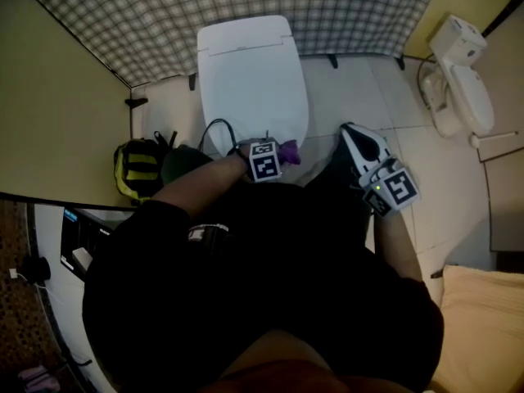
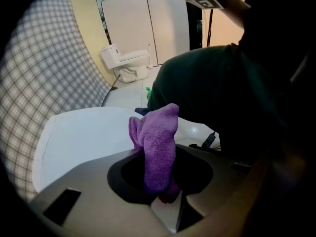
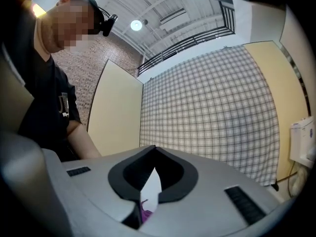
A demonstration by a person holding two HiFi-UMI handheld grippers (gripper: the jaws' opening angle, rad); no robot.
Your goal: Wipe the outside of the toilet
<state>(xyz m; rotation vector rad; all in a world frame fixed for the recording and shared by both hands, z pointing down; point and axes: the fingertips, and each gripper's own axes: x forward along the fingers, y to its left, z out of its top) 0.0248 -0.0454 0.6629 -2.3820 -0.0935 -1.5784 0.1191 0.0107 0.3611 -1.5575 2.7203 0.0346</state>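
1. L gripper (image 2: 163, 184) — my jaws are clamped tight on a purple microfibre cloth (image 2: 157, 147). The cloth stands up out of them in a bunched fold.
2. The cloth end sits at the near edge of the white toilet (image 1: 250, 80), lid down. Can't tell if it touches the lid.
3. The toilet is centre-far in the head view, its back to the plaid wall (image 1: 246, 2).
4. R gripper (image 3: 152, 154) — jaws closed tip to tip, nothing pinched betw. the tips. A sliver of sth purple shows low in the gap; can't tell what it is.
5. R gripper hangs just right of the toilet's near end, over the tiled floor (image 1: 368, 88). It's apart from the cloth and aimed up at the plaid wall.
6. Yellow-and-black bag (image 1: 137, 169) on the floor left of the toilet, near the cream partition (image 1: 49, 105).
7. Second white toilet (image 1: 458, 80) stands far right, well apart from both grippers.
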